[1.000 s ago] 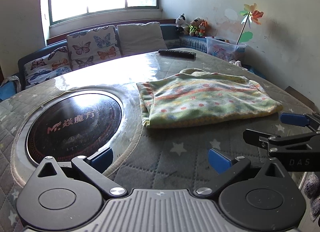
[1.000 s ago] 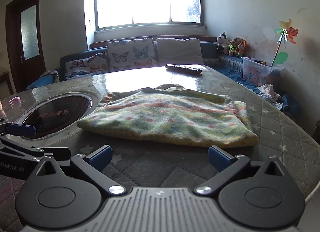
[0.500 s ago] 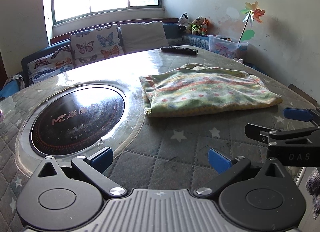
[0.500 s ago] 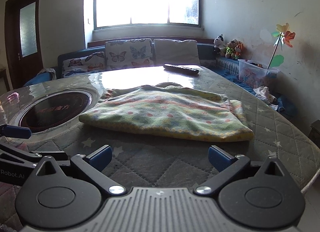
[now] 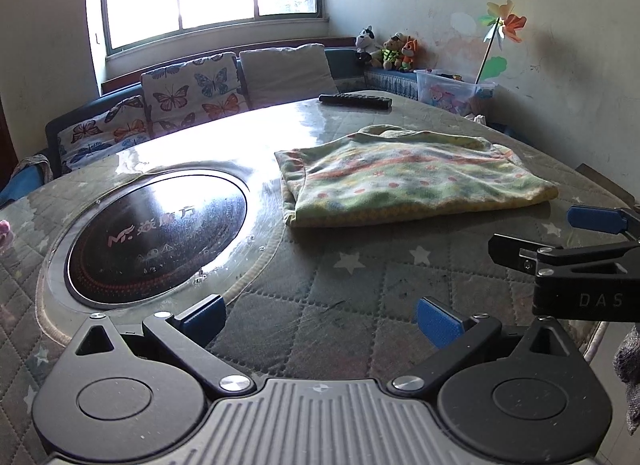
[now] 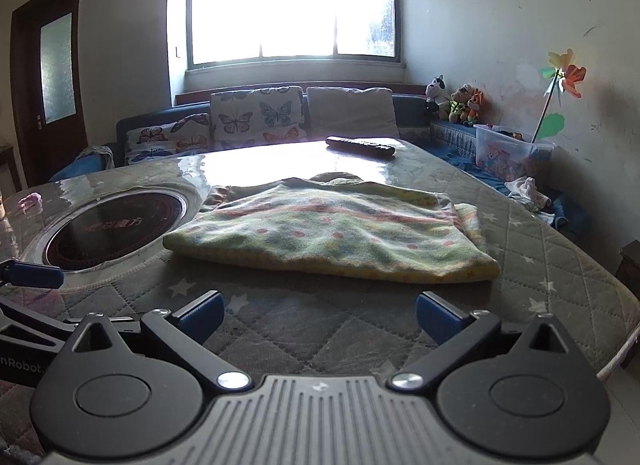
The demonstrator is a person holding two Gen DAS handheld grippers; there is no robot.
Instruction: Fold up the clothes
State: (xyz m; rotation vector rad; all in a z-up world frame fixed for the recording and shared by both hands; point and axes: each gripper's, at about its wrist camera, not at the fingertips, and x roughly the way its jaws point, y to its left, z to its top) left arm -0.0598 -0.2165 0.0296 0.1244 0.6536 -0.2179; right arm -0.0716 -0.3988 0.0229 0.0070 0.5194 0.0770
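A folded green-and-yellow dotted garment (image 5: 408, 181) lies flat on the quilted round table (image 5: 360, 285); it also shows in the right wrist view (image 6: 332, 233). My left gripper (image 5: 320, 317) is open and empty, above the table's near edge, well short of the garment. My right gripper (image 6: 318, 315) is open and empty, also short of the garment's near hem. The right gripper shows at the right edge of the left wrist view (image 5: 576, 249), and the left gripper shows at the left edge of the right wrist view (image 6: 24, 297).
A round black induction cooktop (image 5: 156, 233) is set into the table left of the garment. A black remote (image 5: 356, 101) lies at the table's far edge. A sofa with butterfly cushions (image 5: 192, 89), a toy box (image 5: 452, 93) and plush toys stand behind.
Both grippers have pulled back and risen a little away from the garment. The garment has not moved. Both stay open.
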